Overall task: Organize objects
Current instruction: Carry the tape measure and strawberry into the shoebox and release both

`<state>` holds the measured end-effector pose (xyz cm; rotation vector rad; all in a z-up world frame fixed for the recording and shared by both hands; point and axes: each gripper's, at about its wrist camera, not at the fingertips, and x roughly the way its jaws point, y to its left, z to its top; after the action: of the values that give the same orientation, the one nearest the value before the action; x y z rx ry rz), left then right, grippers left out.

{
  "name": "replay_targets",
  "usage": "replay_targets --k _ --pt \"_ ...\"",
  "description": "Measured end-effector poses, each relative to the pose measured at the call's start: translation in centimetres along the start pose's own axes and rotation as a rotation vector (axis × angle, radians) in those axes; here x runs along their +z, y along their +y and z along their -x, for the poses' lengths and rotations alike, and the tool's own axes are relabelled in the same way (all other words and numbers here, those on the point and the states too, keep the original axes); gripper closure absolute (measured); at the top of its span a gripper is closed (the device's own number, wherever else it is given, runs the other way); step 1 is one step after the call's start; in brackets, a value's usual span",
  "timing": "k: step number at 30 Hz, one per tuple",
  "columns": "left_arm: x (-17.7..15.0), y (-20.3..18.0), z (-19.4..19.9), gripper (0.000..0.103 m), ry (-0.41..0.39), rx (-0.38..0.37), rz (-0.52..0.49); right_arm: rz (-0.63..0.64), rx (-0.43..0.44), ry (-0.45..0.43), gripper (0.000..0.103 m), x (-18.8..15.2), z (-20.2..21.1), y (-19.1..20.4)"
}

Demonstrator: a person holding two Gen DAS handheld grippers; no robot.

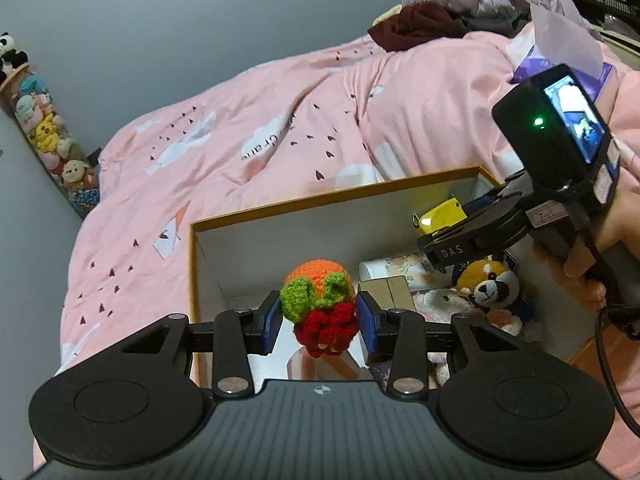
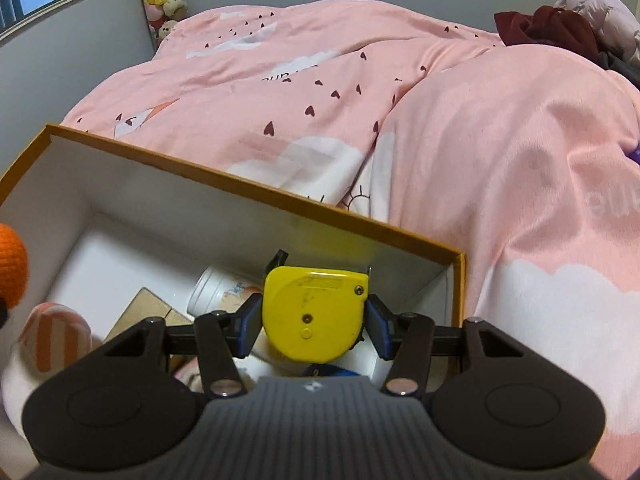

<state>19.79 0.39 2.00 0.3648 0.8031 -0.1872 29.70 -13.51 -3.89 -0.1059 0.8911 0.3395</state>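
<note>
My left gripper (image 1: 320, 320) is shut on a crocheted toy (image 1: 320, 308) with an orange top, green leaves and a red bottom, held above the open box (image 1: 332, 200). The box has an orange rim and white inside walls and sits on the bed. My right gripper (image 2: 314, 324) is shut on a yellow tape measure (image 2: 314, 316), held over the right end of the box (image 2: 248, 194). In the left wrist view the right gripper (image 1: 448, 240) shows at the right with the tape measure (image 1: 440, 216) in it. The orange toy (image 2: 10, 264) shows at the left edge of the right wrist view.
Inside the box lie a white floral cylinder (image 2: 216, 292), a small cardboard box (image 1: 390, 292), a fox plush (image 1: 490, 282), a white plush and a pink striped item (image 2: 52, 340). A pink duvet (image 1: 280, 120) surrounds the box. Clothes (image 1: 460, 12) are piled at the bed's far end.
</note>
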Motion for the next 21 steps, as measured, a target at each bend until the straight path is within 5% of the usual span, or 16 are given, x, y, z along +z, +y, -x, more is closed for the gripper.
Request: replay_targets --k 5,10,21 --pt "0.8 0.0 -1.3 0.058 0.013 0.003 -0.007 0.063 -0.018 -0.009 0.046 -0.2 -0.2 0.5" --pt "1.3 0.1 -2.2 0.058 0.031 -0.004 0.002 -0.005 0.012 -0.033 0.045 -0.1 0.5 -0.6" --pt "3.0 1.0 -6.4 0.058 0.079 -0.085 0.111 -0.121 -0.008 -0.228 0.045 -3.6 5.5 -2.5"
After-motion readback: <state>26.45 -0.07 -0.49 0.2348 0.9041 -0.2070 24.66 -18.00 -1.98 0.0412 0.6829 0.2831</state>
